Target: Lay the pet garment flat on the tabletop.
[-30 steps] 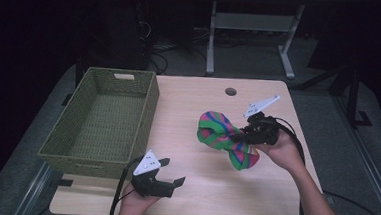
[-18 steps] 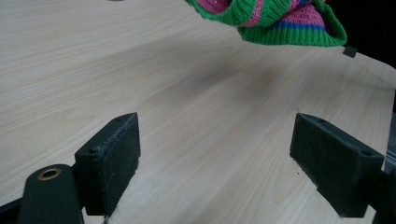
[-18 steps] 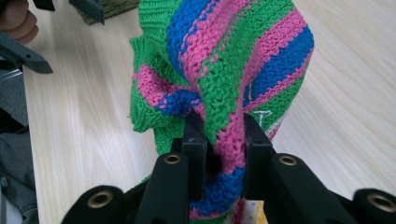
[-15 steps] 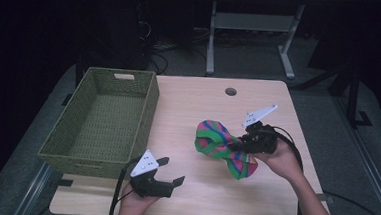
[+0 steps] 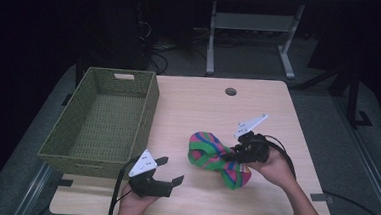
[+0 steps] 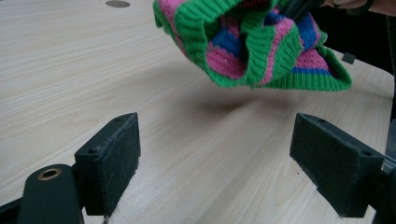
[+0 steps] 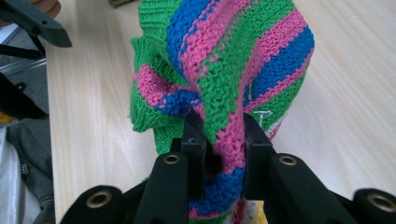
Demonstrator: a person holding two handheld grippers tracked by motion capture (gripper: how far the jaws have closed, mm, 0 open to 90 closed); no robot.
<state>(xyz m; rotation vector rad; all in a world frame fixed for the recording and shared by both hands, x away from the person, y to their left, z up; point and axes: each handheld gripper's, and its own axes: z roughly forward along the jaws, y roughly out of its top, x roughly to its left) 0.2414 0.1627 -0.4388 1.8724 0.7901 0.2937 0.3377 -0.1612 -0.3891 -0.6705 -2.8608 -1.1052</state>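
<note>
The right claw is clamped on the green, pink and blue striped knitted cloth, right of the green woven basket, while the left claw stands apart.

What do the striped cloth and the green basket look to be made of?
Striped cloth: knitted yarn, likely wool or acrylic; the loops and ribbed edge show, matte. Green basket: woven fibre or paper cord, judging by its tight regular weave; matte.
</note>
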